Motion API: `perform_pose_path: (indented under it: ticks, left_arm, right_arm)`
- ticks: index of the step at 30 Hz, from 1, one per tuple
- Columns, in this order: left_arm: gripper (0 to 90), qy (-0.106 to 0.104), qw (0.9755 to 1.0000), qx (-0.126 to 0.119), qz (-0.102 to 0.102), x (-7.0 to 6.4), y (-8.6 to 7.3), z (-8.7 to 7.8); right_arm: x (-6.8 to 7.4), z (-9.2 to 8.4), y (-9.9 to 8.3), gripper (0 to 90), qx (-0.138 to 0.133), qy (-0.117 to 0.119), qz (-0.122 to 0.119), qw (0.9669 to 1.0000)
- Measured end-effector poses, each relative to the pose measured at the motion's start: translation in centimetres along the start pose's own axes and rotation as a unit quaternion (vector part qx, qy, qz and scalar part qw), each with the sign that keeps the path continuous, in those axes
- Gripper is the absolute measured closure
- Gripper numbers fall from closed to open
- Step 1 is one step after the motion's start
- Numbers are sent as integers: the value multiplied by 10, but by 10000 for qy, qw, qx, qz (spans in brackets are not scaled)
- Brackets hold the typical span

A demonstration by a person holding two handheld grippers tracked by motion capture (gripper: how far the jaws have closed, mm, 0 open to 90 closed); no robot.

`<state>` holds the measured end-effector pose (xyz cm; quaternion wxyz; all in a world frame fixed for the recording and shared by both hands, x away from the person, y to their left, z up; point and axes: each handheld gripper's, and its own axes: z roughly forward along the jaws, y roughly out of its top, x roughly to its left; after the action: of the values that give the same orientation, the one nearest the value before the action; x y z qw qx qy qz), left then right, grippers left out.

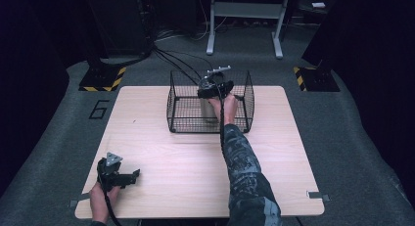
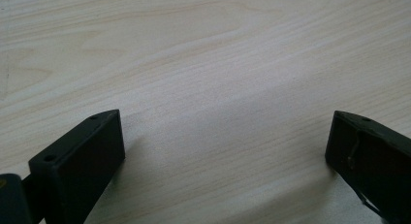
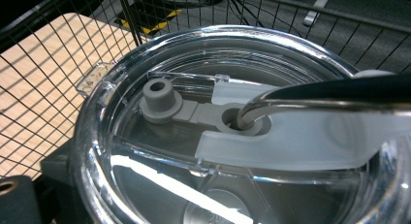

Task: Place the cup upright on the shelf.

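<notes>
Cup (image 1: pixel 209 108): stands inside the wire basket (image 1: pixel 178 106), far middle of the table (image 1: pixel 161 147).
Right gripper (image 1: pixel 211 90): on the cup's top; grip hidden, cannot tell.
Left gripper (image 1: pixel 128 177): near left, jaws wide apart, holding nothing, likely waiting.

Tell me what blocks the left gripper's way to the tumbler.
The basket's wire wall does: the tumbler stands inside the basket, held by the right gripper. The left gripper rests near the table's front left corner, so it must go over the rim.
</notes>
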<state>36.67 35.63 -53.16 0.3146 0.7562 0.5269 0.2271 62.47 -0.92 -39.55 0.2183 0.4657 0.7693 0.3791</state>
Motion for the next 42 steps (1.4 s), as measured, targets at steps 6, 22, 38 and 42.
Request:
perform_pose_path:
  ticks: [6,22,38,42]
  left_arm:
    - [5,-18,10000,44,11,0,0,-1]
    - [5,13,9999,-87,-97,-1,-1,1]
    - [5,11,10000,-46,-62,-1,0,1]
    - [5,27,9999,-83,-78,-1,0,1]
  right_arm:
    - [-1,6,-3,34,11,-4,34,10000]
    - [0,-6,-23,27,-97,68,17,9999]
    - [-5,-19,-24,0,54,280,117,9995]
    - [-3,-33,-24,0,-32,318,175,9993]
